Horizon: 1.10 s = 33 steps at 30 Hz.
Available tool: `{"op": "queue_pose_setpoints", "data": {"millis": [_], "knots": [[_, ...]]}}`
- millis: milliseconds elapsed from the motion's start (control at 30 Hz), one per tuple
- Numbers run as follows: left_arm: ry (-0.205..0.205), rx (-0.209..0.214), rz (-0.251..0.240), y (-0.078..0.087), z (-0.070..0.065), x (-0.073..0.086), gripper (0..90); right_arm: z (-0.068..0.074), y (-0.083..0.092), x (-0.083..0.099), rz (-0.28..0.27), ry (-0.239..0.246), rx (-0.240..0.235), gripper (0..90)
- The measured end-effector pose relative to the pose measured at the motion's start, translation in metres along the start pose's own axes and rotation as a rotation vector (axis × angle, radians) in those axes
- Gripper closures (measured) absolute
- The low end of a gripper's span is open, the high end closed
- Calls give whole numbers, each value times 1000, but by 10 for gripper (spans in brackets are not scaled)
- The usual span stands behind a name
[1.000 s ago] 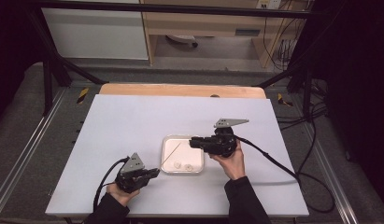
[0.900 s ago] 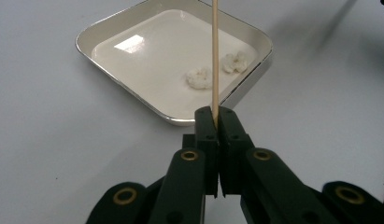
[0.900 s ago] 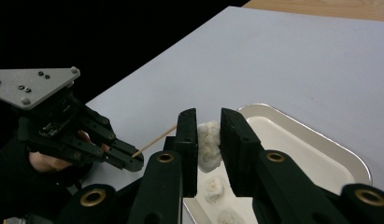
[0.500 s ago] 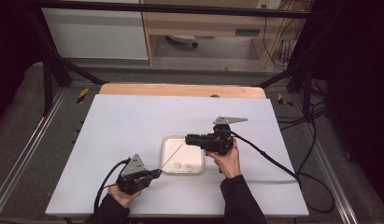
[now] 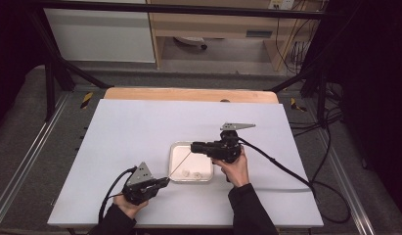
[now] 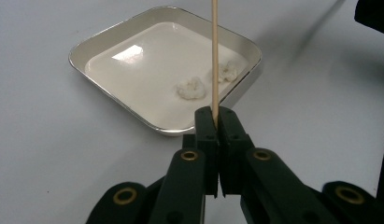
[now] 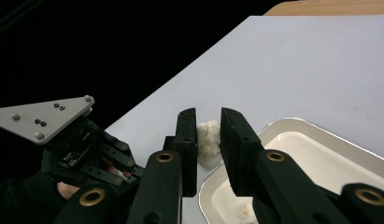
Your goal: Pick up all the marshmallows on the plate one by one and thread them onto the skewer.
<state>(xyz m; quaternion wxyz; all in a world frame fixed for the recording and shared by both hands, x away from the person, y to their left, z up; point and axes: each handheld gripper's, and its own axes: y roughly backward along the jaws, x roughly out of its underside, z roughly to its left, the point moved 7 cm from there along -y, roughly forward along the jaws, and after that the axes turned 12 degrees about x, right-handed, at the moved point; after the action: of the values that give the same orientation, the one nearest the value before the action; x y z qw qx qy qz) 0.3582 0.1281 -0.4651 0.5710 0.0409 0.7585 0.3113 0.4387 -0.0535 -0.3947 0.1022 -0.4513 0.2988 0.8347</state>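
My left gripper [image 5: 164, 181] sits at the table's near left, shut on a thin wooden skewer [image 5: 180, 165] that slants up and right over a shallow white tray [image 5: 175, 147]. In the left gripper view the jaws [image 6: 216, 114] pinch the skewer [image 6: 214, 56], which rises straight up past two white crumbly lumps [image 6: 190, 88] lying in the tray [image 6: 87, 46]. My right gripper [image 5: 193, 146] hovers over the tray's far side, close to the skewer's tip. Its jaws [image 7: 208, 121] are shut on a third white lump [image 7: 208, 144].
The tray rests mid-table on a white sheet [image 5: 140, 127], with a wooden strip [image 5: 189, 94] along the far edge. Cables trail from both grippers toward the right and near edges. In the right gripper view the left gripper [image 7: 87, 144] lies beyond the tray rim [image 7: 283, 123].
My right gripper has edged left over the tray with the white lump, closer to the skewer's tip. The left gripper has stayed in place.
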Motion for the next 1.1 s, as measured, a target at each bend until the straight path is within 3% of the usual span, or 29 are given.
{"op": "queue_pose_setpoints", "data": {"millis": [167, 200, 433, 1100], "knots": [[0, -6, -9, 0, -1, 0, 881, 1, -1, 1, -2, -9, -8, 782], [21, -8, -5, 1, -2, 1, 881, 2, -1, 1, -4, -12, -11, 783], [39, -9, -47, 3, -2, 0, 882, 6, -4, 2, -51, -38, -22, 793], [57, -22, -32, -2, -3, 2, 884, 13, -12, 11, -77, -65, -41, 810]]}}
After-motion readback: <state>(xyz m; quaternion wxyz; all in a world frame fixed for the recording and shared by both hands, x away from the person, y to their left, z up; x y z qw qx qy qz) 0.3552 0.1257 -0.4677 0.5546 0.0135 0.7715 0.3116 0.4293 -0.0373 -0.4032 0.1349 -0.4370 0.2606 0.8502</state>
